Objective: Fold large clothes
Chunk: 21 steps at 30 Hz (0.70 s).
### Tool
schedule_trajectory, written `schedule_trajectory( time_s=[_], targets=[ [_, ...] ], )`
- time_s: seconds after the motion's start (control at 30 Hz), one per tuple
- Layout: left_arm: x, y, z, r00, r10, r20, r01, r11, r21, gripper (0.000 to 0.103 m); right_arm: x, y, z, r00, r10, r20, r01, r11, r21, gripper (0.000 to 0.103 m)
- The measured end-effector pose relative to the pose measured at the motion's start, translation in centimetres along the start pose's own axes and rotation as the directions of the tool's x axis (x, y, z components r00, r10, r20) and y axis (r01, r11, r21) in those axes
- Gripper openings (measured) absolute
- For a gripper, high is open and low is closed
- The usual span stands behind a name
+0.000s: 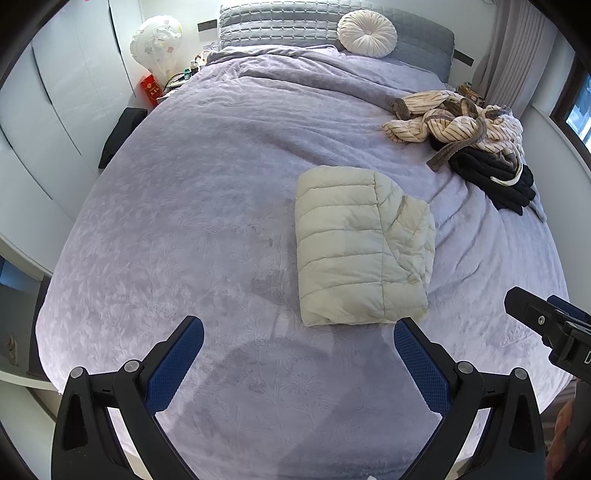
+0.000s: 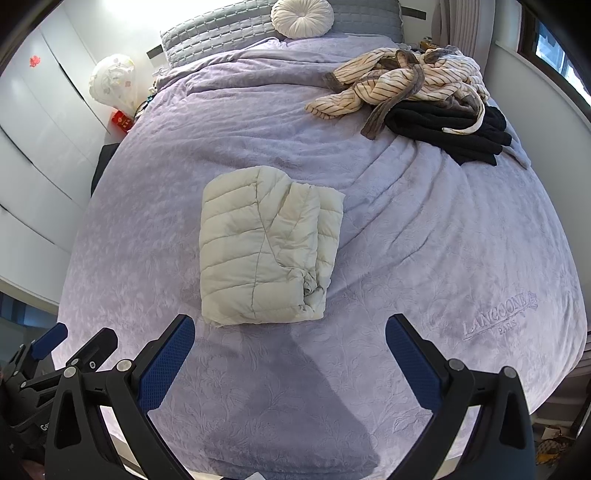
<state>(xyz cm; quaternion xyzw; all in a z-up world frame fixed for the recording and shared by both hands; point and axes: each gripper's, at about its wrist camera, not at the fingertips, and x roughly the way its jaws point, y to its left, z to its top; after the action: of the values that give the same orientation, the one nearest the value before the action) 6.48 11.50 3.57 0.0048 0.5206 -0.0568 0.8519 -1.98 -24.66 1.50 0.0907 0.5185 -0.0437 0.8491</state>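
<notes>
Nearest, left gripper [image 1: 298, 341] spread wide over bare lilac bedspread [image 1: 184, 221], holding nothing. Right gripper [image 2: 290, 339] likewise splayed and empty, poised just short of the cream puffer jacket [image 2: 264, 245].

Lying mid-bed, a little ahead of both grippers and touched by neither. Already folded into a plump, roughly rectangular bundle: quilted channels running across the top, a sleeve or side panel tucked in along the right, near right corner bunched and slightly loose. Looks springy and slippery, likely to puff back open if left unpressed.

Step in hand, by the look of it: this garment finished, grippers clear of it. Next move probably a reach to the far right for another piece, calling for a long stretch past the bundle without dragging it.

Farther off, near the right edge, a tangled heap: striped cream robe [image 2: 402, 79] with grey trim, sprawled over dark clothing [image 2: 447, 131], both unfolded.

Beyond, a round white cushion [image 2: 302, 16] against grey quilted pillows [image 1: 273, 26].
</notes>
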Motion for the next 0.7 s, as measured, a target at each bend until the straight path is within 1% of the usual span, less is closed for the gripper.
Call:
schedule_trajectory(
  time_s=[0.7],
  targets=[
    [0.4, 0.16, -0.05, 1.0, 0.003, -0.001, -0.003, 1.0, 0.005, 0.103, -0.02, 0.11, -0.08, 1.0, -0.001, 0.0, 0.001, 1.0, 0.002, 0.103]
  ],
)
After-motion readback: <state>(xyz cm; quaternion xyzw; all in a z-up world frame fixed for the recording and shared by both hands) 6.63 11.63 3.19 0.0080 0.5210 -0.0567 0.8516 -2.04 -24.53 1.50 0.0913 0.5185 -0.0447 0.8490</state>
